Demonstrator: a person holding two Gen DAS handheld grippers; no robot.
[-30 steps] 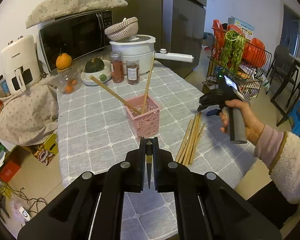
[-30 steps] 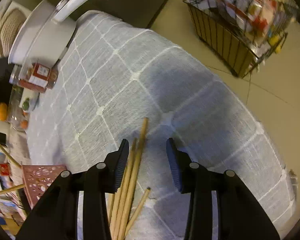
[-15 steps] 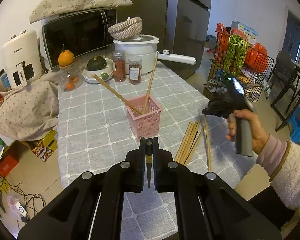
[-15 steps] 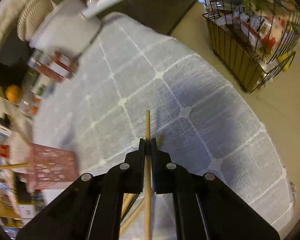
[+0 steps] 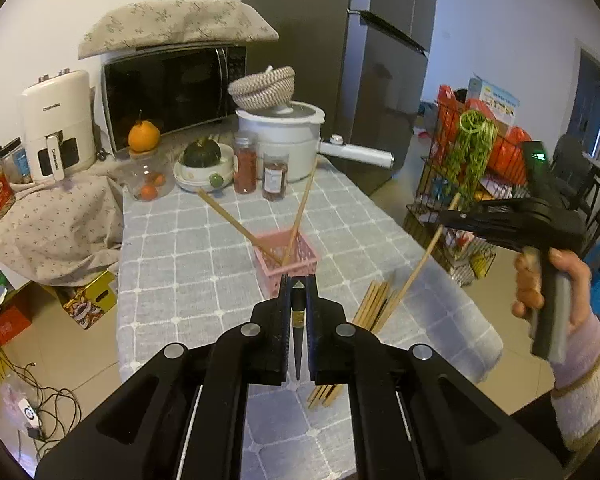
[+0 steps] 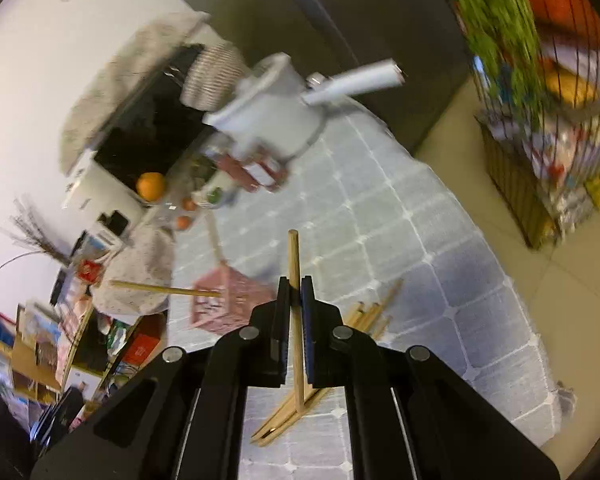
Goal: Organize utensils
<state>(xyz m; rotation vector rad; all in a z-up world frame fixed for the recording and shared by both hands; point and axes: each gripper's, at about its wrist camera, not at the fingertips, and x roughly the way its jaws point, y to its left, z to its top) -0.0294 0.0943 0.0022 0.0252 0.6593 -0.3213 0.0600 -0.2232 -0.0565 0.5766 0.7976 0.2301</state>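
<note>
a: left gripper (image 5: 298, 308) first. jaws are seen pressed together with nothing between them, hovering over the near table edge. just beyond its tips the pink basket (image 5: 286, 262) is seen, with two chopsticks (image 5: 300, 216) leaning out of it already.

b: and to the right of those tips?

a: the loose chopstick pile (image 5: 374, 306) is laid flat on the grey checked tablecloth (image 5: 188, 264). further right, the right gripper (image 6: 295, 300) is clamped on a single chopstick (image 6: 295, 292), lifted clear of the pile, its lower end hanging just over it.

b: handling?

a: judged light, stiff, thin, smooth wood. it is gripped partway along, upper end poking past the tips. it could pivot or slide in the pads if bumped on the basket rim, and the basket looks light enough to be tipped.

b: anything not readable?

a: the right wrist view is motion-blurred, so the basket (image 6: 228, 300) is smeared there. the near end of the pile is hidden behind the left gripper body. the pile count can't be made out. the basket's inside is not visible.
</note>
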